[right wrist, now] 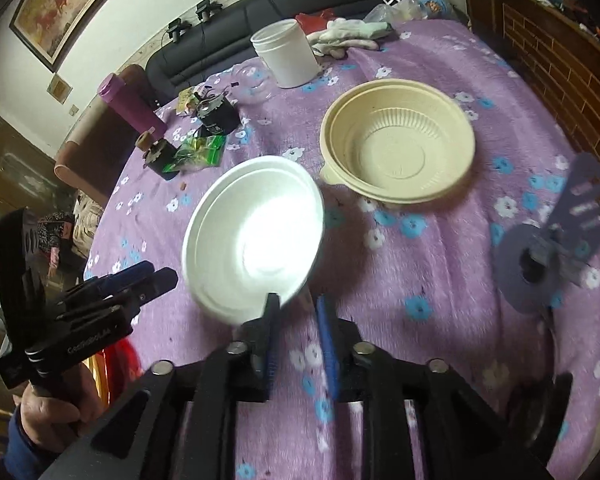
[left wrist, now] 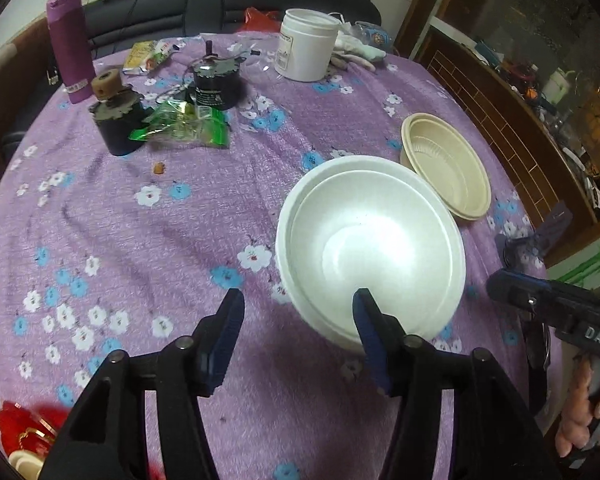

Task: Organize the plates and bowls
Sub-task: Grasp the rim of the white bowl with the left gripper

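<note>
A white foam bowl (left wrist: 370,244) is tilted above the purple flowered tablecloth (left wrist: 140,240); it also shows in the right wrist view (right wrist: 256,236). My right gripper (right wrist: 298,306) is shut on its near rim and holds it tilted up. A beige plastic bowl (right wrist: 398,148) sits upright on the cloth beyond it, also in the left wrist view (left wrist: 446,164). My left gripper (left wrist: 298,300) is open, its right finger in front of the white bowl's near edge, holding nothing. It shows from the side in the right wrist view (right wrist: 140,280).
At the back stand a white plastic jar (left wrist: 306,44), a purple bottle (left wrist: 68,44), two dark small motors (left wrist: 118,120), green wrappers (left wrist: 184,124) and cloth gloves (right wrist: 348,36). A purple disc tool (right wrist: 540,256) lies at right. A dark sofa and wooden cabinet border the table.
</note>
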A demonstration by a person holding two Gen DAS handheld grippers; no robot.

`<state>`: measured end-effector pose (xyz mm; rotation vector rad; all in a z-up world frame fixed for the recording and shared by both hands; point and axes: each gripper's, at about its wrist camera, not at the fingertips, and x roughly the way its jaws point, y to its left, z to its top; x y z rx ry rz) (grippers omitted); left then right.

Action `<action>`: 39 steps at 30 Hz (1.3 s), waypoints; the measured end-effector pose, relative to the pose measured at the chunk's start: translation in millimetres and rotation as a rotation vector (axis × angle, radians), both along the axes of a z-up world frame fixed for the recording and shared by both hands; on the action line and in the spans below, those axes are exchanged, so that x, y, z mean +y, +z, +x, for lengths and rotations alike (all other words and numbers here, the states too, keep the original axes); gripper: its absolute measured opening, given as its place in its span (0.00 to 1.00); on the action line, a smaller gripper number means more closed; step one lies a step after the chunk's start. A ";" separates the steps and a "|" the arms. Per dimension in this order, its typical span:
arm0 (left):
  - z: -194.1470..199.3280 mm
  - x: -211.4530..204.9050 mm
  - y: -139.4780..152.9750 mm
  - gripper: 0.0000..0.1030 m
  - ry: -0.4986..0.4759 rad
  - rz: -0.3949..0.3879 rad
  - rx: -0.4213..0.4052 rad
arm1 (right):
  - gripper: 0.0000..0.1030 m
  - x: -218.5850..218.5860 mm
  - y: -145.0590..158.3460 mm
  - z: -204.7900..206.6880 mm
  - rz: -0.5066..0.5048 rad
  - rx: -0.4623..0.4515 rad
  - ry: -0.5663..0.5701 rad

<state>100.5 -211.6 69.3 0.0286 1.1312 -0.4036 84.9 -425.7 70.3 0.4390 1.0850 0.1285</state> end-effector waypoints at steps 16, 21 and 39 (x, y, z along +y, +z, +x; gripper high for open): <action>19.7 -20.1 -27.8 0.13 -0.035 0.056 0.020 | 0.10 2.1 -32.7 38.5 0.001 0.041 -0.032; -0.1 -12.2 -11.9 0.13 -0.049 0.069 -0.015 | 0.09 5.0 -25.3 26.1 0.021 0.056 -0.034; -180.0 30.1 -21.5 0.16 -0.175 0.172 0.006 | 0.11 58.8 -38.4 -119.9 0.078 0.240 0.147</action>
